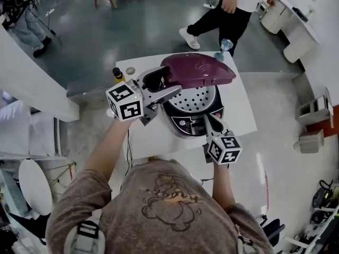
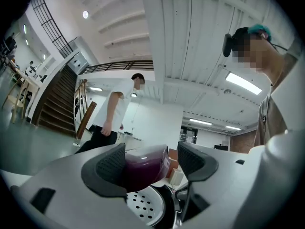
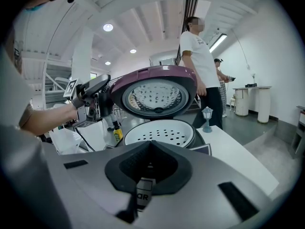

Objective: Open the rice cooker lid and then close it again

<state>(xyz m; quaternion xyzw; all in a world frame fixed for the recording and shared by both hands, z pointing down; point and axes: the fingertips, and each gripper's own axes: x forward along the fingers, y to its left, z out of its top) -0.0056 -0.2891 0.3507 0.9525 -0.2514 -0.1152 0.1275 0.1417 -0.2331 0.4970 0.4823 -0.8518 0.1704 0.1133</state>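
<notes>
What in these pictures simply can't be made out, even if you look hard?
What lies under the perforated tray: it covers everything below it in every view.
Control panel: head view, the right claw sits over part of it.
Whether the left claw touches the purple lid: left gripper view, one pad covers the lid's edge.
Yellow bottle, its label: head view, too small.

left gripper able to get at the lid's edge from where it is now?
Probably yes. The left gripper has its jaws apart with the left edge of the raised maroon lid between them, and nothing else in the gap. The right gripper, shut, sits low at the cooker's front, out of the way.
</notes>
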